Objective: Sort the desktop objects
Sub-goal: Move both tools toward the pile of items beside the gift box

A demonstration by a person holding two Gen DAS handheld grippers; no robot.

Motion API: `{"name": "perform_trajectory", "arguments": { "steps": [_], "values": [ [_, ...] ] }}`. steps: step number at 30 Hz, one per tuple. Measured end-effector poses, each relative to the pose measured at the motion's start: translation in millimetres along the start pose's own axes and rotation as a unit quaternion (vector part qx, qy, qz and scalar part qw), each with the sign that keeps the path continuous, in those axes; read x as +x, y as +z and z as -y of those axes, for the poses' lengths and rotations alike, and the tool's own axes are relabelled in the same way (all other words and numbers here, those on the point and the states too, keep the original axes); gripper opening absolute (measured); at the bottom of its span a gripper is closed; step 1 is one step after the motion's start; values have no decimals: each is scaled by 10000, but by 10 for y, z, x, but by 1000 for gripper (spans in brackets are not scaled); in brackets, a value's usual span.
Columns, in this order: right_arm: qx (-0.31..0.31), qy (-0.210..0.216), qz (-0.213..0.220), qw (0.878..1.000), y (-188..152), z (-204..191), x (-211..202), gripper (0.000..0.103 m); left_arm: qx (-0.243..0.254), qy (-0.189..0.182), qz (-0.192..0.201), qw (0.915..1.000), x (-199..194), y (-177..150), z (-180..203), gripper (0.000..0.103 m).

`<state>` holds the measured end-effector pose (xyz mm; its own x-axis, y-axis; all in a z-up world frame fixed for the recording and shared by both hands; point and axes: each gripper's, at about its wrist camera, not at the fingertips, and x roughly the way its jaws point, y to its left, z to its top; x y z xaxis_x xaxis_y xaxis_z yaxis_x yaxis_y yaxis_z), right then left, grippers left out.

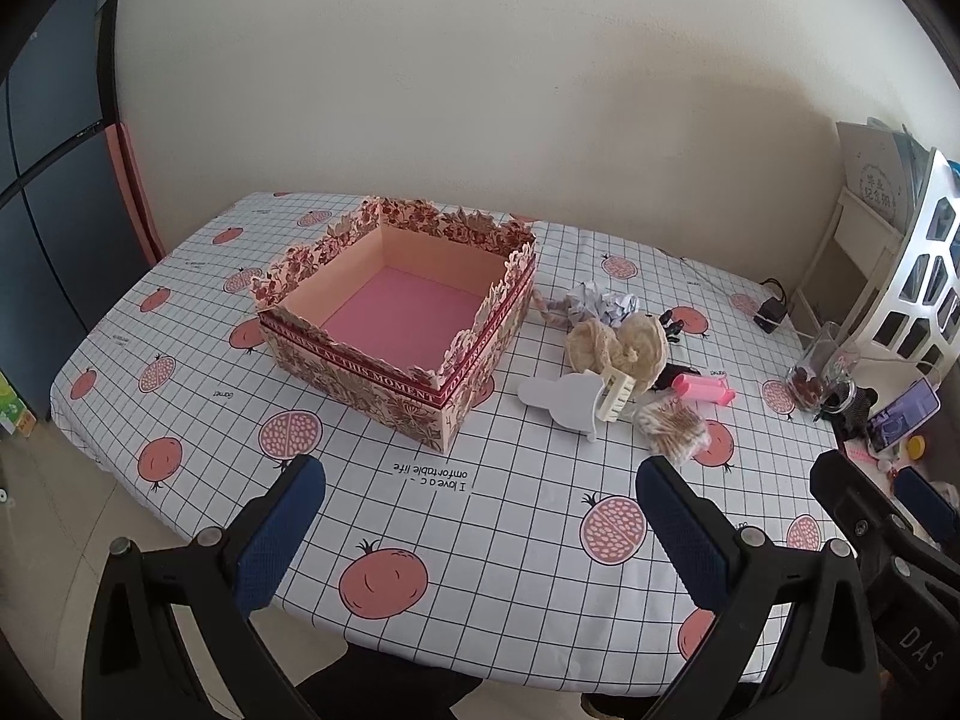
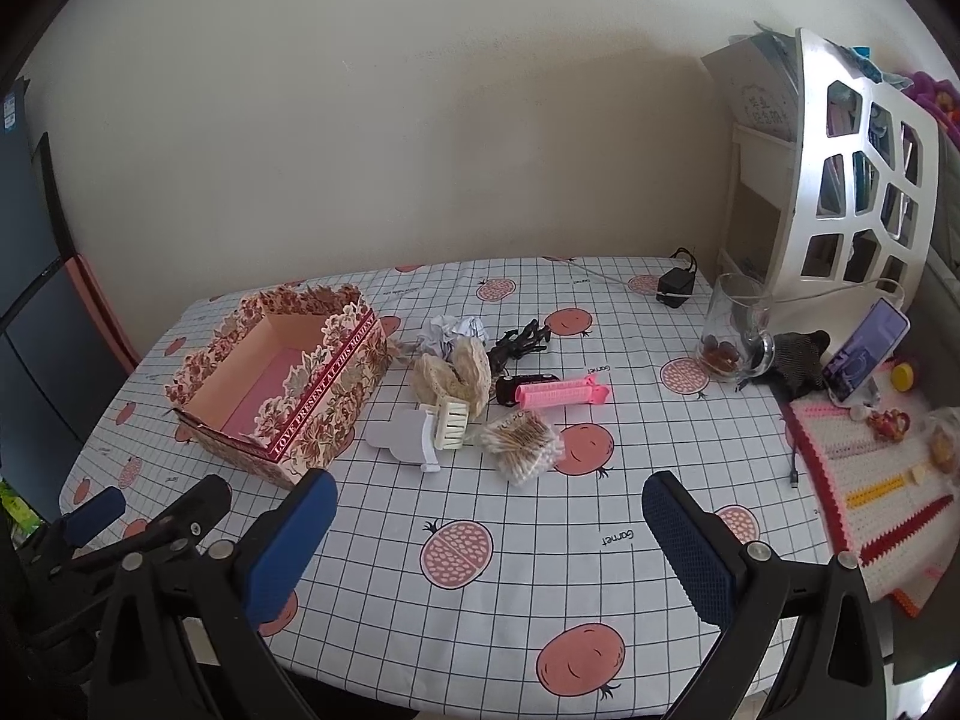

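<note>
An open floral gift box (image 1: pixel 396 324) (image 2: pixel 282 384) with a pink floor stands left of centre on the checked tablecloth. To its right lies a heap: crumpled paper (image 2: pixel 453 333), a beige loofah (image 2: pixel 450 378), a cream hair claw (image 2: pixel 450 426), a white cloud-shaped piece (image 2: pixel 402 438), a pink hair roller (image 2: pixel 558 391), a bag of cotton swabs (image 2: pixel 522 441) and a black clip (image 2: pixel 519 342). My left gripper (image 1: pixel 480 516) hovers open above the near table edge, in front of the box. My right gripper (image 2: pixel 489 528) hangs open in front of the heap. Nothing is between either pair of fingers.
A glass mug (image 2: pixel 735 324) with dark fruit stands at the right, beside a black charger (image 2: pixel 675 285), a phone (image 2: pixel 867 351) and a white lattice shelf (image 2: pixel 852 168). A crocheted mat (image 2: pixel 876 480) covers the right edge. A wall runs behind the table.
</note>
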<state>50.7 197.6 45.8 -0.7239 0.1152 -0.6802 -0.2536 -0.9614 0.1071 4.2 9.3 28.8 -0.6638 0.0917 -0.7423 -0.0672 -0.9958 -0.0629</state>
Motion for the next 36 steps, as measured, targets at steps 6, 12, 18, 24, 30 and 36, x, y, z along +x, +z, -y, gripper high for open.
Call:
{"name": "perform_trajectory", "arguments": {
  "steps": [6, 12, 18, 24, 30, 36],
  "values": [
    [69, 45, -90, 9999, 121, 63, 245, 103, 86, -48, -168, 9998, 237, 127, 79, 103],
    [180, 68, -143, 9997, 283, 157, 513, 103, 89, -231, -360, 9990, 524, 303, 191, 103],
    [328, 56, -201, 9992, 446, 289, 816, 103, 254, -320, -460, 9981, 826, 508, 361, 103],
    [489, 29, -241, 9985, 602, 450, 1145, 103, 419, -433, -501, 9969, 1149, 715, 553, 103],
    [704, -5, -325, 9970, 764, 638, 1486, 103, 414, -589, -651, 9953, 1520, 892, 745, 103],
    [837, -21, -514, 9952, 753, 757, 1777, 103, 193, -813, -848, 9929, 1858, 878, 824, 103]
  ]
}}
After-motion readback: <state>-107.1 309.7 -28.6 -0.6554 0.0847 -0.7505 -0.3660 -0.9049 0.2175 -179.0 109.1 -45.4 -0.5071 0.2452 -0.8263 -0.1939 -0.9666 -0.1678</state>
